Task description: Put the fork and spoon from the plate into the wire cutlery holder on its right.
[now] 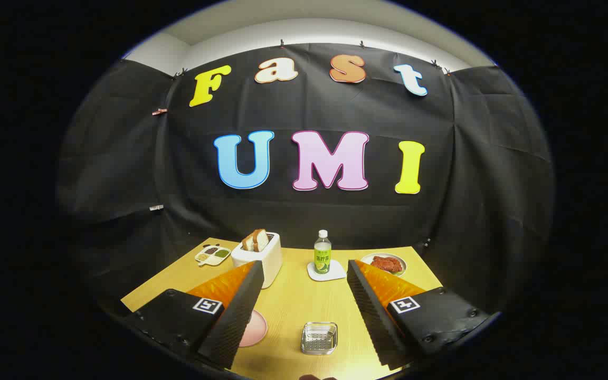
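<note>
Gripper [304, 295] fingers spread wide, empty; wire cutlery holder [319, 338] between them at 6 o'clock, pink plate [255, 328] half hidden behind left finger; fork, spoon unseen, risk blind grab misses them

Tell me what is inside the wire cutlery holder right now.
Nothing shows inside the wire cutlery holder: its mesh floor looks bare, with no fork or spoon. It sits between the fingers of the open gripper. The pink plate is mostly covered by the left finger, so what lies on it cannot be seen.
</note>
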Demonstrator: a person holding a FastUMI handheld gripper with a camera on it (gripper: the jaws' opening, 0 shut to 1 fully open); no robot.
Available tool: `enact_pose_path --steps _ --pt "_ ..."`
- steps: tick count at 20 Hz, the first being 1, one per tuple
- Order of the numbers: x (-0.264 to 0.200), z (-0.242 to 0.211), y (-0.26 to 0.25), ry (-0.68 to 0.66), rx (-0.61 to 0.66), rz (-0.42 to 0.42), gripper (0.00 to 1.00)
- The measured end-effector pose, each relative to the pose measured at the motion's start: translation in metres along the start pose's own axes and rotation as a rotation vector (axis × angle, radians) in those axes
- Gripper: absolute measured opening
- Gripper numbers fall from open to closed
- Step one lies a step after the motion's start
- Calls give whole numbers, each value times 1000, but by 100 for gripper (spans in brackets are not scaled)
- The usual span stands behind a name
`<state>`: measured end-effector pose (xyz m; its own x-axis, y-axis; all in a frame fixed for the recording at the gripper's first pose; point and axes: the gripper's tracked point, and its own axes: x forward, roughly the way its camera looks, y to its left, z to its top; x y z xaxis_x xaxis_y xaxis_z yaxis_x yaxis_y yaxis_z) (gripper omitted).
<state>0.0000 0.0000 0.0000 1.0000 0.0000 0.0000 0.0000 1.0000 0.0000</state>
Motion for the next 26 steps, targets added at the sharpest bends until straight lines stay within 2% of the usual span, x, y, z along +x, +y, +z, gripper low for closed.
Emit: enact_pose_path --steps 10,18,22,26 --pt "-18 -9 -19 13 26 -56 99" --pt "-15 -5 -32 22 45 -88 99" --pt "-4 -13 -15 51 53 -45 99" --pt "10 -44 14 155 37 3 100"
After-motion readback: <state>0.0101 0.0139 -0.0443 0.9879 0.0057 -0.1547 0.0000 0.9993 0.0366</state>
